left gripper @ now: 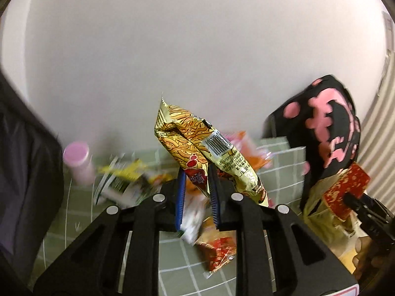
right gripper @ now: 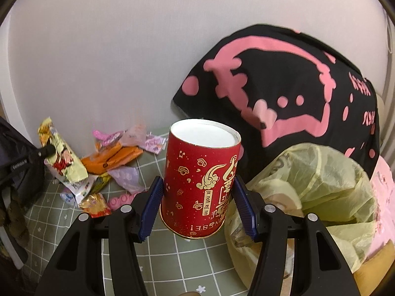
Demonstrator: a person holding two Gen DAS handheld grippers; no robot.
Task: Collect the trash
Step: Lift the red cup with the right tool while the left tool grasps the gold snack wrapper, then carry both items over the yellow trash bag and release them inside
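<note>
Right tool [right gripper: 197, 198] clamps red tube [right gripper: 201, 180] upright (left tool [left gripper: 196, 192] clamps yellow wrapper [left gripper: 197, 145])

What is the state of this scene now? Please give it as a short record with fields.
left gripper: shut on yellow snack wrapper, lifted off the cloth
right gripper: shut on red paper can, upright, open top
trash bag: yellow-green, open, right of the can
trash left: orange wrappers and others on green checked cloth
behind bag: black and pink fabric
</note>
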